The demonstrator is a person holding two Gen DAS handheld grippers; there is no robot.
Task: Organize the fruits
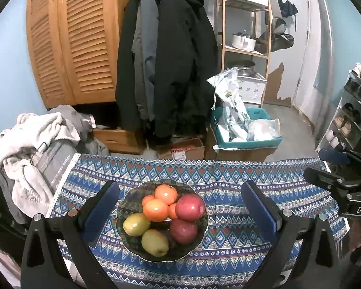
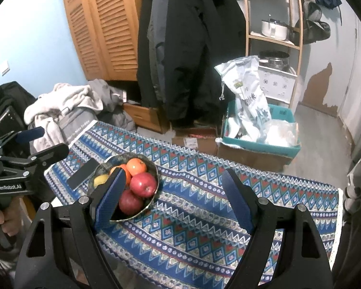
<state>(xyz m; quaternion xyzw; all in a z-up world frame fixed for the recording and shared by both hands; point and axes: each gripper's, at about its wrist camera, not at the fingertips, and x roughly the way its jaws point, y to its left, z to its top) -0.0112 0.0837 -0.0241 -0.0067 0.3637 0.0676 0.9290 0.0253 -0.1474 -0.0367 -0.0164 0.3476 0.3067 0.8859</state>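
- A heap of pale clothes (image 1: 33,142) lay at the far left, beside the table.
- The table wore a blue patterned cloth (image 1: 228,260), and a flat dark phone (image 2: 83,174) lay on it just left of the bowl.
- The left gripper (image 1: 180,212) hovered over the table with its blue-padded fingers (image 1: 103,207) spread wide, holding nothing; from its own camera the bowl sat framed between them, untouched.
- The dark, wavy-rimmed bowl (image 1: 124,216) stood on the cloth towards the table's left side and held all the fruit.
- Inside it, two yellow-green fruits (image 1: 136,224) sat on the left, several oranges (image 1: 155,209) at the middle and back, and two red apples (image 1: 190,207) on the right, all glossy and touching one another in a loose pile.
- The fruits already lay roughly grouped by colour, so I judged the task either at its start or nearly finished; I could not tell which.
- The right gripper (image 2: 173,197) hung over bare cloth just right of the bowl, fingers wide apart and empty.
- Behind the table, dark coats (image 1: 170,60) hung beside wooden shelves.
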